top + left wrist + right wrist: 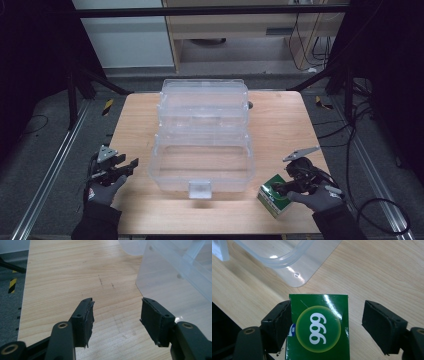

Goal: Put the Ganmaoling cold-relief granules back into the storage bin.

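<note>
Your left gripper [117, 312] hangs over the wooden table [62, 277] with its jaws spread apart, nothing between them; the clear plastic box [175, 272] sits just to their right.

A light wooden bench [135, 120] carries a clear plastic tiered organizer box [202, 145], standing open at its middle. A green medicine carton [274, 196] marked 999 rests near the front right corner, just beside the box.
</note>
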Motion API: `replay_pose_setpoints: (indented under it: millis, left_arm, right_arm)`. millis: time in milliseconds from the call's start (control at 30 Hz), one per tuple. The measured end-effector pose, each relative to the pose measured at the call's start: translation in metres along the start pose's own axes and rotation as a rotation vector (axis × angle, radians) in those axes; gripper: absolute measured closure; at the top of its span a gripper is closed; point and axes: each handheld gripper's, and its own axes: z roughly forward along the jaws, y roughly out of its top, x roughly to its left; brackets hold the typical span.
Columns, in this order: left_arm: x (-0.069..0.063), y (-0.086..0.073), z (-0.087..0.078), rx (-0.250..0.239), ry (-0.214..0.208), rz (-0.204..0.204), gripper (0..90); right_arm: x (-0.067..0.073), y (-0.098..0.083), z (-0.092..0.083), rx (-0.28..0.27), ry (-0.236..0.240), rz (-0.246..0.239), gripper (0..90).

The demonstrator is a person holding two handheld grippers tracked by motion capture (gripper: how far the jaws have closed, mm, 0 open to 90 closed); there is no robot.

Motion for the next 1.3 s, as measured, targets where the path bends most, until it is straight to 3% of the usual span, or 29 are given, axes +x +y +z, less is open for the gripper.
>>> replay_pose_setpoints:
  millis: [300,467,700,1000,1300]
  left_arm:
    - [0.000,0.000,0.001,0.004,-0.001,0.003,42.5]
    - [-0.002,0.000,0.002,0.010,-0.003,0.008,42.1]
    - [-0.002,-0.001,0.003,0.018,-0.008,0.008,42.0]
    - [-0.002,-0.001,0.004,0.024,-0.006,0.017,41.9]
    - [-0.002,-0.001,0.005,0.030,-0.009,0.016,41.7]
  right_arm:
    - [0.005,0.003,0.005,0.074,0.025,-0.028,16.9]
    - [0.009,0.002,0.011,0.116,0.015,-0.025,13.5]
    - [0.012,0.000,0.019,0.149,0.012,-0.046,12.0]
    - [0.013,-0.001,0.025,0.170,0.000,-0.039,10.3]
    - [0.011,-0.004,0.033,0.226,-0.011,-0.032,8.1]
